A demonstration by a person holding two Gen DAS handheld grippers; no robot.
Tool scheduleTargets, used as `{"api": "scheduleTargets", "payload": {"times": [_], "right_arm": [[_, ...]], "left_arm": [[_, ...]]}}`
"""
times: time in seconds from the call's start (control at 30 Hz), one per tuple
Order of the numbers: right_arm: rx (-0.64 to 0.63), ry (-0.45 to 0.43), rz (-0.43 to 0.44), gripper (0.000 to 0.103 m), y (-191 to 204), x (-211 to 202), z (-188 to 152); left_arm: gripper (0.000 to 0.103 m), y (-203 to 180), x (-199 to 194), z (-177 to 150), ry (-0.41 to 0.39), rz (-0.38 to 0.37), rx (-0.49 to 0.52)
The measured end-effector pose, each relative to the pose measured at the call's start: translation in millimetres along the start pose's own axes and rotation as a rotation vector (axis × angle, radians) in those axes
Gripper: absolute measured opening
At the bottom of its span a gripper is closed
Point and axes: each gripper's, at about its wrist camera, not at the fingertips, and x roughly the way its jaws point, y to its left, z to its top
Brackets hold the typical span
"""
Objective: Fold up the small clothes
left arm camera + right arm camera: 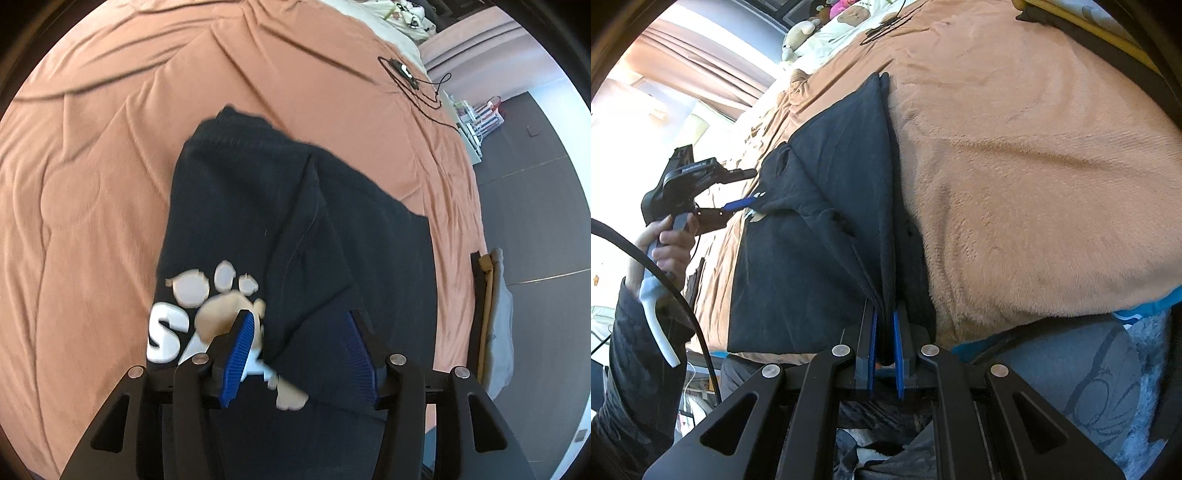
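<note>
Folding looks midway: the dark shirt [280, 229] lies partly doubled on the orange blanket [92, 184], one flap turned over. The right gripper [884, 332] pinches a stacked edge, while the left gripper [299, 343] hangs spread over the paw print [218, 291]. Next, probably, the pinched edge must be carried across and laid flat.

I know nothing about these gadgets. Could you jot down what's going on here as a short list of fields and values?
Setting: bed with a peach blanket
Garment: dark navy sweater with a white paw print, partly folded
Left gripper: open, fingers either side of a fold of the sweater
Right gripper: shut on the sweater's edge
Other items: black cable at the far end of the bed; plush toys near the window
</note>
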Motion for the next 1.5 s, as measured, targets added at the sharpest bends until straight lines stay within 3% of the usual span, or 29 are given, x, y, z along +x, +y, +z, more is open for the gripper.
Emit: {"api": "scheduleTargets", "payload": {"times": [0.33, 0.43, 0.5, 0.6, 0.9, 1.13, 1.37, 1.5], "right_arm": [[-0.004, -0.007, -0.016, 0.005, 4, 0, 0], [-0.014, -0.005, -0.021, 0.005, 5, 1, 1], [-0.023, -0.016, -0.022, 0.005, 5, -2, 0], [-0.019, -0.028, -0.012, 0.004, 3, -5, -1], [-0.004, -0.045, 0.042, 0.004, -10, -18, -5], [0.012, -0.025, 0.056, 0.004, -18, -16, -7], [0.026, -0.01, 0.066, 0.004, -21, -12, -3], [0.014, 0.007, 0.06, 0.005, -19, -12, 2]], "left_arm": [[0.053, 3, 13, -21, 0.033, -0.041, 0.004], [0.032, 4, 17, -18, 0.025, -0.013, -0.015], [0.011, 5, 16, -14, 0.021, -0.025, -0.028], [0.01, 0, 7, -6, 0.0, -0.147, -0.043], [0.009, -60, 5, 19, -0.037, -0.267, 0.042], [0.009, -100, 27, 38, -0.012, -0.25, 0.102], [0.009, -113, 57, 44, 0.018, -0.211, 0.118], [0.014, -114, 62, 43, -0.01, -0.208, 0.136]]}}
